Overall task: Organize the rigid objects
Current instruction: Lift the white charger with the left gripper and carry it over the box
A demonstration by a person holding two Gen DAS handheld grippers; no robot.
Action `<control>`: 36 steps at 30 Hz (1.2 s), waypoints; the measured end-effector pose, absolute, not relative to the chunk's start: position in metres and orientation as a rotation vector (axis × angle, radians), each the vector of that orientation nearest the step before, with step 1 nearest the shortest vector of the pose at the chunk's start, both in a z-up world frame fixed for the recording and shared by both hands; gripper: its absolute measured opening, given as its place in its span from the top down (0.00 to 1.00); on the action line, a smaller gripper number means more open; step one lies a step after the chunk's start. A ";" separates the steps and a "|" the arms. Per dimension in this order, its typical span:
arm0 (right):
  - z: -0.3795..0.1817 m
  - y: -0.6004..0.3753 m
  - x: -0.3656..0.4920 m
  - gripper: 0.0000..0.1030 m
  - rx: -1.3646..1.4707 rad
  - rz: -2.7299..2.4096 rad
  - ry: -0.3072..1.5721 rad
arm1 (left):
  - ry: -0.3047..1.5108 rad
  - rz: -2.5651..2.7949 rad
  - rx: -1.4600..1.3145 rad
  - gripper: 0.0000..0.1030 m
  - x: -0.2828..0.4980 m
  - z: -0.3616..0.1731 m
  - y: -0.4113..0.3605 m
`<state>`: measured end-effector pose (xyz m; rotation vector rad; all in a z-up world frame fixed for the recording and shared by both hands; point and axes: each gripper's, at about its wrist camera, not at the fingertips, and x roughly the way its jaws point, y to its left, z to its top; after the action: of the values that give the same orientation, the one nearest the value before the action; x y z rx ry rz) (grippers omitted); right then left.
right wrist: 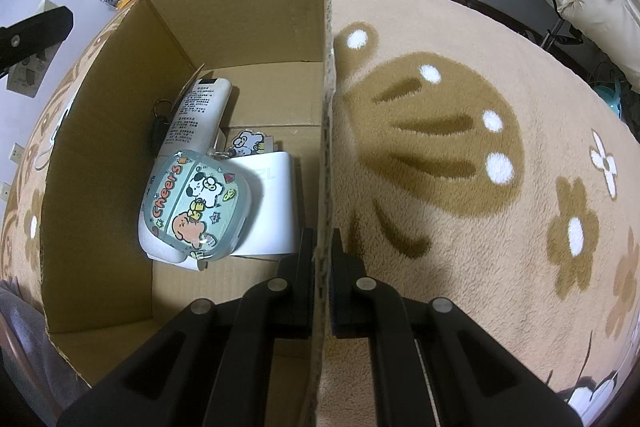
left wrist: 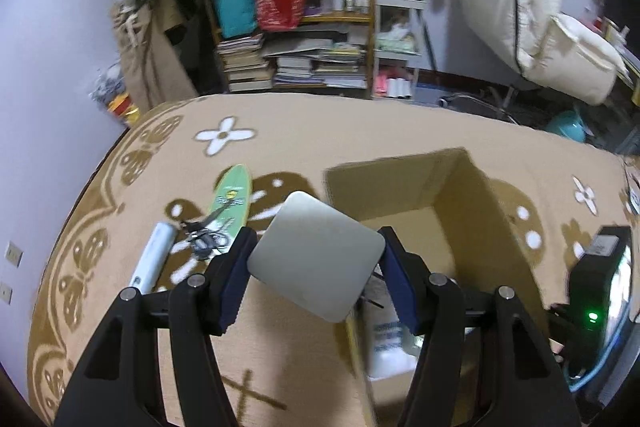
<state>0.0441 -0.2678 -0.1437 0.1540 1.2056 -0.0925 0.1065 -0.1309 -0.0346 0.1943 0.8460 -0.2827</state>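
Holding a silver square plate (left wrist: pixel 316 255) between our left gripper (left wrist: pixel 316 259) fingers over the box (left wrist: pixel 404 179), our right gripper (right wrist: pixel 323 267) pinches its wall. A remote (right wrist: pixel 202 111) and case (right wrist: pixel 196 205) are inside; scissors (left wrist: pixel 208 237) and tube (left wrist: pixel 154 255) remain left.
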 end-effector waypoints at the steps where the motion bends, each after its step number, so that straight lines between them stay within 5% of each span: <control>1: -0.144 -0.267 0.044 0.93 0.154 -0.092 1.206 | 0.843 -0.295 0.205 0.42 0.103 -0.034 -0.136; 36: -0.144 -0.267 0.045 0.93 0.158 -0.091 1.206 | 0.953 -0.380 0.271 0.41 0.090 -0.065 -0.167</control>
<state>0.0446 -0.2674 -0.1443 0.1579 1.2057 -0.0909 0.0896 -0.1673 -0.0649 0.2714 0.9528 -0.3800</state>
